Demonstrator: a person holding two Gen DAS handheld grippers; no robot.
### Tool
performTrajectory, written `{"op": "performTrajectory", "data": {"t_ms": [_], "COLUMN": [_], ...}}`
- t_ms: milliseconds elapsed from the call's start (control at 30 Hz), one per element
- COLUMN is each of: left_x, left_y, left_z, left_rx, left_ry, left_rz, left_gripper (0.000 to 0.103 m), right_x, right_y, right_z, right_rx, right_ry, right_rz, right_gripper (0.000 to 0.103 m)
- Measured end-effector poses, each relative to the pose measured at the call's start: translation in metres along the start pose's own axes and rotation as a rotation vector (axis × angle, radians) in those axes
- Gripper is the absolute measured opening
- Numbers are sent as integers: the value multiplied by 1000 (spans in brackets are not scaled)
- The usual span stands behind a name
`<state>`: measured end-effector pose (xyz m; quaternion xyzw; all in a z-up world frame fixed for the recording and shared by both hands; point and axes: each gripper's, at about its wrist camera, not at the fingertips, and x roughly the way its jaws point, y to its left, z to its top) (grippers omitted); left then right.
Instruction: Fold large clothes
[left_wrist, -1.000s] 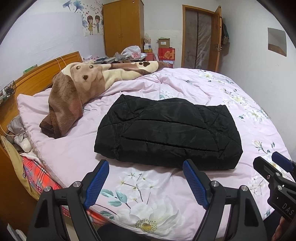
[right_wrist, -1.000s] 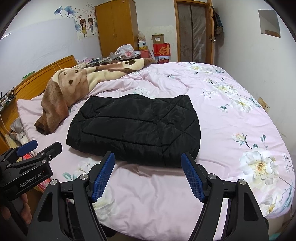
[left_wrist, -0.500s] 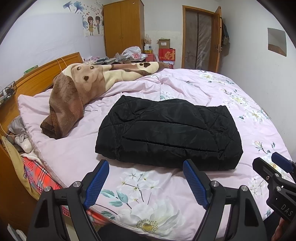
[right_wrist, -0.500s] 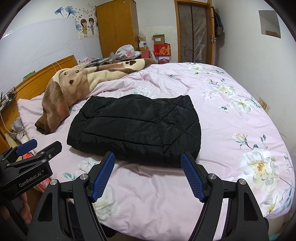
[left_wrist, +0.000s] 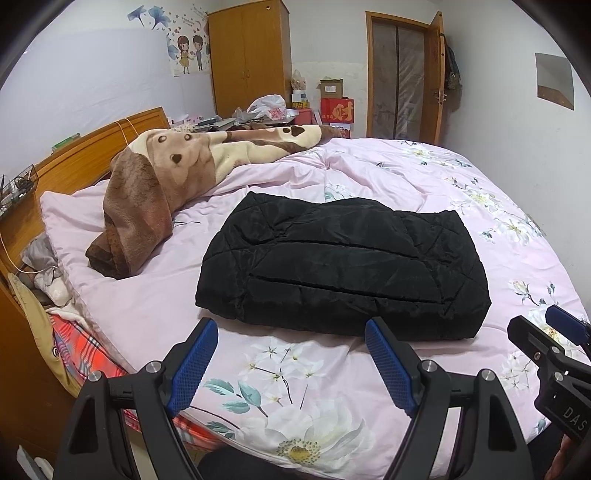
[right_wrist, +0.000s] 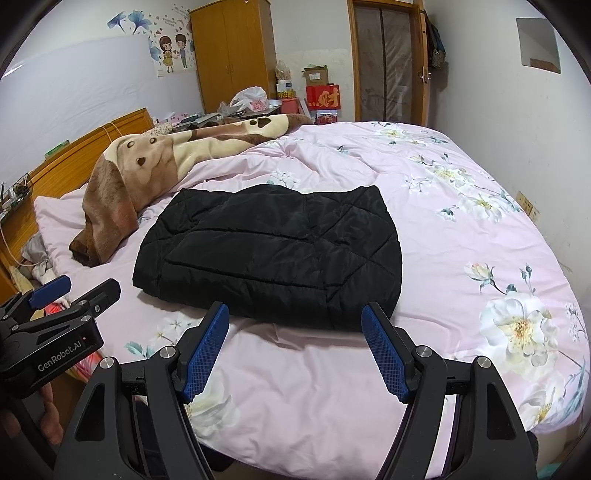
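Centrally, a folded black jacket (left_wrist: 343, 273) lies on a pink floral bed (left_wrist: 424, 177), beside a brown blanket (left_wrist: 155, 188). Left tongs (left_wrist: 291, 339) and right tongs (right_wrist: 295, 325) hover wide open, empty. A wardrobe (left_wrist: 247, 55) stands behind.

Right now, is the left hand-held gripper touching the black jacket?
No, the left hand-held gripper is open above the floral quilt, short of the folded black jacket.

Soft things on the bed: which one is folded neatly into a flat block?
The black quilted jacket, lying in a flat folded block on the pink duvet. The brown puppy blanket beside it is just heaped loosely.
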<state>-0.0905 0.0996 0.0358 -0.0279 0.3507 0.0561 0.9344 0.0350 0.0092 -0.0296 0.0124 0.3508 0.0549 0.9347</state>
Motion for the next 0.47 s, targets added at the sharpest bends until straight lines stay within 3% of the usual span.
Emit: {"op": "performTrajectory", "data": {"t_ms": [467], "left_x": [1], "left_y": [1], "left_z": [0], "left_rx": [-1], "left_ry": [6], "left_rz": [7], "left_gripper": [82], "right_x": [0], "right_y": [0], "right_z": [-1], "right_rx": [3], "right_ry": [2], "right_rz": [-1], "right_gripper": [74]}}
